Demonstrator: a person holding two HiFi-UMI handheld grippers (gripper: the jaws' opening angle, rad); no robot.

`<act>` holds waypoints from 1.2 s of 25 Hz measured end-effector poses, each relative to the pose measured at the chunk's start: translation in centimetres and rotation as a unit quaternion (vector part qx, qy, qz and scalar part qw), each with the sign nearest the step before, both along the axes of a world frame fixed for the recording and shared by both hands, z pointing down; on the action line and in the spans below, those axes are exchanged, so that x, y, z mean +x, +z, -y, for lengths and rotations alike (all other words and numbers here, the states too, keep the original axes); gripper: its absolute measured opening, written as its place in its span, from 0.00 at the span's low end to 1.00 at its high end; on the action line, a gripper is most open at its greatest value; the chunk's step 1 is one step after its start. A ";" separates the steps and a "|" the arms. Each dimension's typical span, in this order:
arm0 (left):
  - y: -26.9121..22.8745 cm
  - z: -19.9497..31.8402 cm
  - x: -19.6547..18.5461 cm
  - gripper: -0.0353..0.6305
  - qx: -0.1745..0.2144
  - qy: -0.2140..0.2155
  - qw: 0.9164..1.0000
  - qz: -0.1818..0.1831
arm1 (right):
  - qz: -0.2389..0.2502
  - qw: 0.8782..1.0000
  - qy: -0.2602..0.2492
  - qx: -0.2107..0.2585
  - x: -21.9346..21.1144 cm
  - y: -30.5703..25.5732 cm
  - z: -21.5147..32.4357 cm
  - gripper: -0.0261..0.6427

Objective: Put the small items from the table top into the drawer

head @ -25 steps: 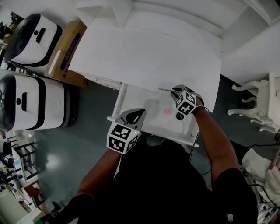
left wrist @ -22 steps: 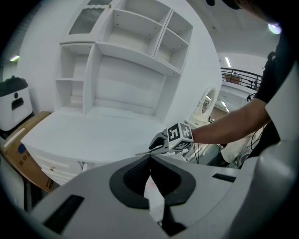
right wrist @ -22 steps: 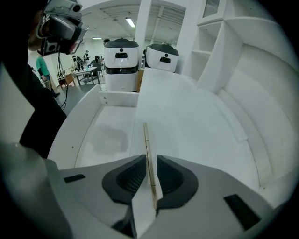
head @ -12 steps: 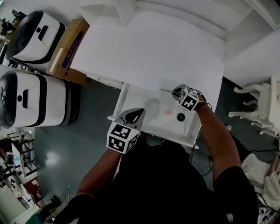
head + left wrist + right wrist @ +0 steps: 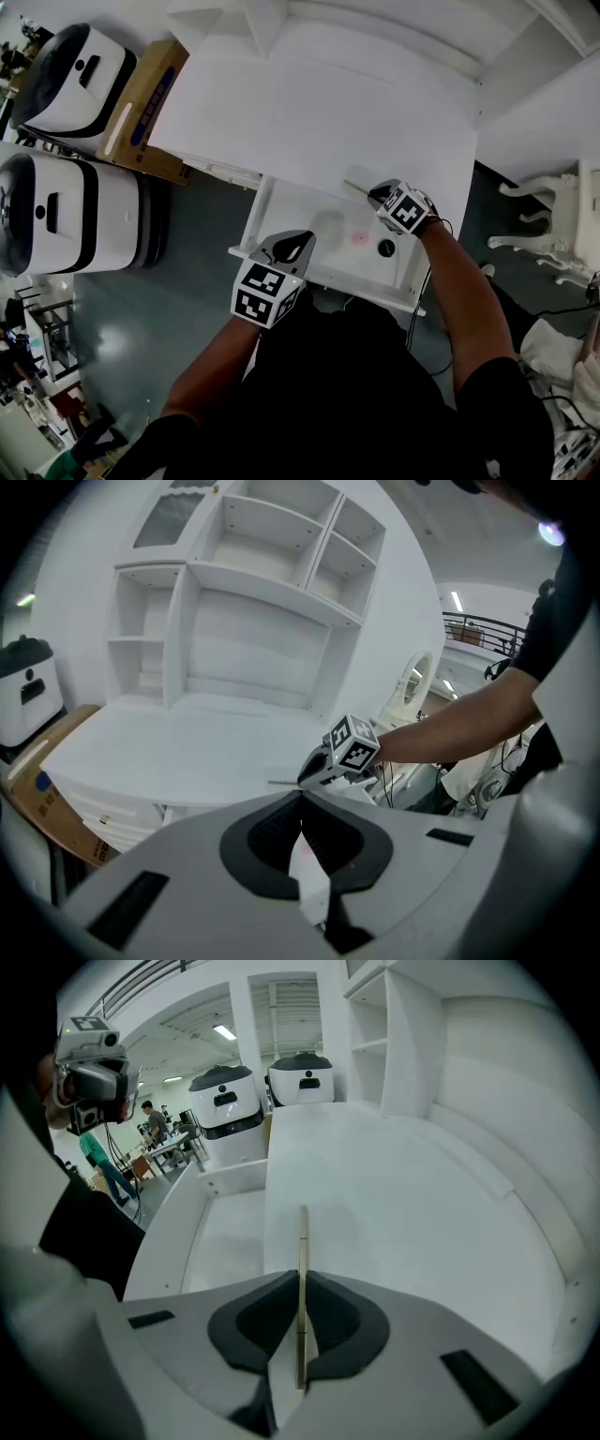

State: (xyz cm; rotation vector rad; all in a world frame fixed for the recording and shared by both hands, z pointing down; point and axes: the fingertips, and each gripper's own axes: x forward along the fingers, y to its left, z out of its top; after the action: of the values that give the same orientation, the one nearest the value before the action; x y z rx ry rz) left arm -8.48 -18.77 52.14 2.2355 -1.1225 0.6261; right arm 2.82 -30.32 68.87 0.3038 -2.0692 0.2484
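My right gripper is shut on a thin tan stick, which juts leftward over the front edge of the white table top. In the right gripper view the stick stands straight between the jaws of the right gripper. Below the edge, the white drawer is pulled open. A small pink item and a round black item lie in it. My left gripper hovers at the drawer's front, shut on nothing; its jaw tips meet. The right gripper's marker cube shows ahead.
Two white-and-black machines and a cardboard box stand on the floor at the left. A white shelf unit rises behind the table top. A white chair is at the right. People stand far off.
My right gripper has drawn back a little from over the drawer toward the table edge with the stick, uncovering the round black item. The left gripper has hardly moved.
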 end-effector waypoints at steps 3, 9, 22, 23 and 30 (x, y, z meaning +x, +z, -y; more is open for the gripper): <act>0.0 -0.1 0.0 0.06 0.000 0.001 1.000 0.001 | -0.008 1.000 -0.004 0.018 -0.1 -0.2 -0.1 0.11; 0.0 -0.5 0.0 0.06 0.001 0.006 1.000 -0.003 | -0.027 0.999 -0.012 0.037 0.2 -0.3 -0.8 0.11; 0.3 -1.3 0.7 0.06 -0.003 0.019 1.000 -0.012 | 0.008 0.995 -0.015 0.094 0.4 -4.7 -4.4 0.10; 0.3 -1.3 0.9 0.06 -0.002 0.020 1.000 -0.013 | 0.011 0.995 -0.017 0.096 0.4 -4.9 -5.0 0.11; 0.2 -1.4 1.7 0.06 0.001 0.026 1.000 -0.015 | 0.005 0.999 -0.012 0.051 1.6 -1.8 -10.7 0.11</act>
State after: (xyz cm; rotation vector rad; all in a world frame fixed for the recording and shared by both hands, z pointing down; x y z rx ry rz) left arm -6.75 -17.35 52.35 2.2759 -1.0538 0.6116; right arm 4.41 -19.61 67.10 0.3389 -2.0970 0.1305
